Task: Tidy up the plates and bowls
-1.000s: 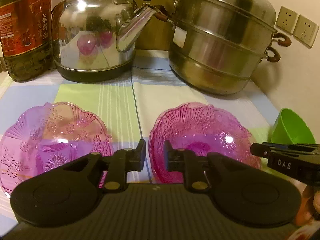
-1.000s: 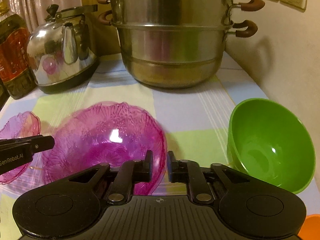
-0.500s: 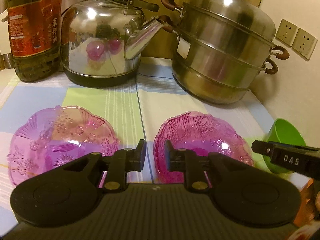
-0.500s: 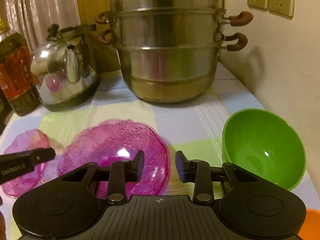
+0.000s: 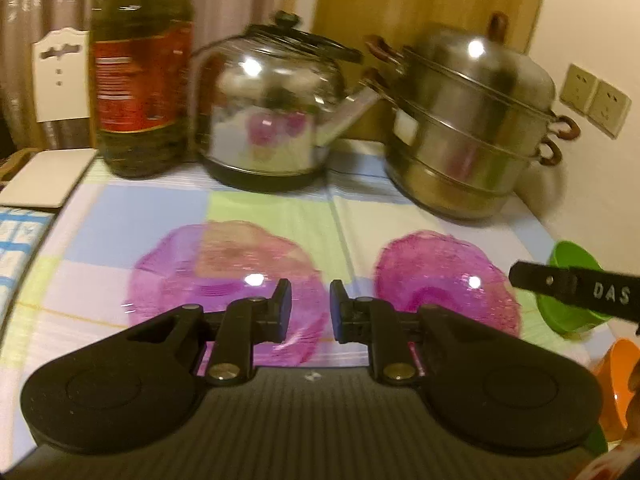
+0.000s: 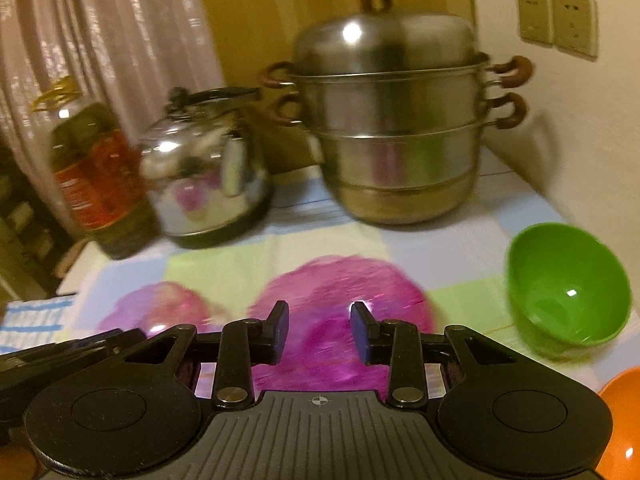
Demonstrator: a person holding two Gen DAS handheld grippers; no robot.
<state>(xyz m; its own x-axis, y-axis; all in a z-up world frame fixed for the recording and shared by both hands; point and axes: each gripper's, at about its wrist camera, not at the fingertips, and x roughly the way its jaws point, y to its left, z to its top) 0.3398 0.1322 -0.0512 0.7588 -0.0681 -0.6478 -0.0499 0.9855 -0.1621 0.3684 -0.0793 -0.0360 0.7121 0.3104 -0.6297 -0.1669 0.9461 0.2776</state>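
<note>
Two pink glass plates lie on the checked tablecloth. In the left wrist view the left plate (image 5: 224, 276) is just ahead of my left gripper (image 5: 310, 304), which is open and empty, raised above the table. The right plate (image 5: 444, 280) lies to its right. In the right wrist view my right gripper (image 6: 319, 322) is open and empty above the right plate (image 6: 344, 296); the left plate (image 6: 168, 312) is at the left. A green bowl (image 6: 568, 284) stands at the right, an orange bowl (image 6: 624, 412) at the bottom right corner.
A steel steamer pot (image 6: 396, 128), a steel kettle (image 6: 200, 176) and an oil bottle (image 6: 96, 176) stand along the back. A wall with sockets (image 6: 556, 20) is at the right. A white chair (image 5: 60, 72) and a white board (image 5: 44, 178) are at the left.
Both grippers have pulled back and risen, so the plates look smaller and farther. Both grippers' jaws have opened wider. The frames now are blurred by motion.
</note>
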